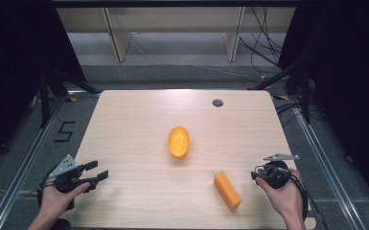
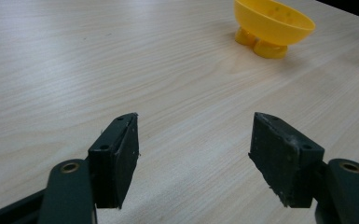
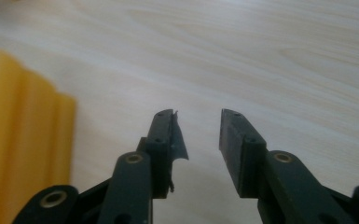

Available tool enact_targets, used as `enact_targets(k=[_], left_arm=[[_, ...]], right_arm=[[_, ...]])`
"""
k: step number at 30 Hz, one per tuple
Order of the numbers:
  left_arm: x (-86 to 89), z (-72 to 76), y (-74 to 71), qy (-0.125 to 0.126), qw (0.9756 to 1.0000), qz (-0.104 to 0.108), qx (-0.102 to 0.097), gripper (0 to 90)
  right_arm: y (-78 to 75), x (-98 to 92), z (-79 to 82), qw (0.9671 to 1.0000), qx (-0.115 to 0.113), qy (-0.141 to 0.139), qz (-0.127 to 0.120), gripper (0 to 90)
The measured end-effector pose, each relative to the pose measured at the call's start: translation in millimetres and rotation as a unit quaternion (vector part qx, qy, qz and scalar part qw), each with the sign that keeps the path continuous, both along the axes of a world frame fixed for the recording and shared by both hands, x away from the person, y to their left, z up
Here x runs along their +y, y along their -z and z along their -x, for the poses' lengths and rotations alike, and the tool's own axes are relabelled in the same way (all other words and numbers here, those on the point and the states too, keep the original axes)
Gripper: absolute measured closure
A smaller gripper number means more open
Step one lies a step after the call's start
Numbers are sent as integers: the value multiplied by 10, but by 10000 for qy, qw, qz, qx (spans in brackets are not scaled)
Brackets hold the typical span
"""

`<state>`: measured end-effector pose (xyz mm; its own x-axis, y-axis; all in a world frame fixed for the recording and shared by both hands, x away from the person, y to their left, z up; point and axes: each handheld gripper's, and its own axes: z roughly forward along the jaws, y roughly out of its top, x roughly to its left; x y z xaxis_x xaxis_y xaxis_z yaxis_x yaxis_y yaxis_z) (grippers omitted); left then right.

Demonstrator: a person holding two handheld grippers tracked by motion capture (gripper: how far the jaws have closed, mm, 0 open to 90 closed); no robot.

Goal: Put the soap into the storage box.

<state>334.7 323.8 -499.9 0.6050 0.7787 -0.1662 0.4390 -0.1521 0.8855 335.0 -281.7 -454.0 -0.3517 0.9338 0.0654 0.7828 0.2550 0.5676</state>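
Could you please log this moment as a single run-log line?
left tongs: open, empty | right tongs: open, empty | bowl: table centre | block: beside right tongs

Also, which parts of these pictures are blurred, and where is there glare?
Right gripper view: the ridged orange block at left is soft and out of focus, and the pale wooden table is washed bright at the top. Left gripper view: the yellow oval bowl is fairly sharp. High view: even light, dark surroundings.

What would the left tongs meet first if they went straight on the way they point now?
Probably nothing soon: ahead of the open left tongs lies bare table. The yellow bowl stands further off and to the right of that line, so they would likely pass it, though depth is hard to judge.
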Motion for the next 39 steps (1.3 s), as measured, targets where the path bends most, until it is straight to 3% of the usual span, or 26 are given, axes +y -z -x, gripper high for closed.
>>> enact_targets(k=[4,5,7,8,9,10,12,14,15,16,19,20,22,23,24,26,32,34,36,37,39], left_arm=[[-3,3,-1,6,10000,36,1,321],[-8,6,5,-10,10000,84,34,321],[2,9,-1,22,10000,-3,23,321],[0,4,6,71,10000,47,13,321],[0,4,6,71,10000,47,13,321],[-2,3,7,72,10000,62,9,321],[-10,5,10,66,9999,86,65,321],[-12,4,7,95,9999,45,65,321],[-9,1,6,122,9999,22,48,320],[-15,2,7,110,9999,41,53,320],[-15,4,12,88,9999,65,102,320],[-11,1,11,117,9999,31,75,320],[-9,1,11,99,9999,13,101,319],[-9,-1,13,117,9999,28,101,319],[-8,-2,14,121,9999,40,100,319],[-8,3,10,103,9999,9,103,319],[-8,3,12,112,9999,21,111,319],[-8,1,13,130,9998,46,108,319],[-6,-1,14,145,9998,47,106,319],[-6,-3,15,148,9998,53,109,319],[-9,-3,17,144,9998,62,112,319]], right_arm=[[-141,138,26,9992,164,-363,49,622],[-181,177,34,9987,92,-488,58,618],[-269,259,51,9979,241,-579,168,625],[-343,317,63,9962,381,-727,275,657],[-343,317,63,9962,381,-727,275,657],[-416,389,81,9939,680,-802,326,668],[-447,413,78,9928,751,-859,353,667],[-512,465,65,9899,980,-946,401,655],[-555,504,59,9872,1217,-949,406,648],[-603,549,32,9815,1509,-1034,571,619],[-640,610,-28,9737,1681,-1461,476,541],[-640,610,-28,9737,1681,-1461,476,541],[-626,738,-90,9656,1951,-1559,727,507],[-617,782,-90,9637,2093,-1482,741,490],[-596,830,-103,9596,2242,-1501,795,475],[-532,910,-128,9539,2301,-1687,935,446],[-387,1053,-187,9482,2477,-1552,1244,410],[-330,1074,-212,9490,2469,-1544,1209,414],[-283,1104,-222,9471,2504,-1594,1222,420],[-239,1144,-226,9438,2573,-1638,1277,446],[-217,1168,-223,9428,2609,-1628,1287,462]])
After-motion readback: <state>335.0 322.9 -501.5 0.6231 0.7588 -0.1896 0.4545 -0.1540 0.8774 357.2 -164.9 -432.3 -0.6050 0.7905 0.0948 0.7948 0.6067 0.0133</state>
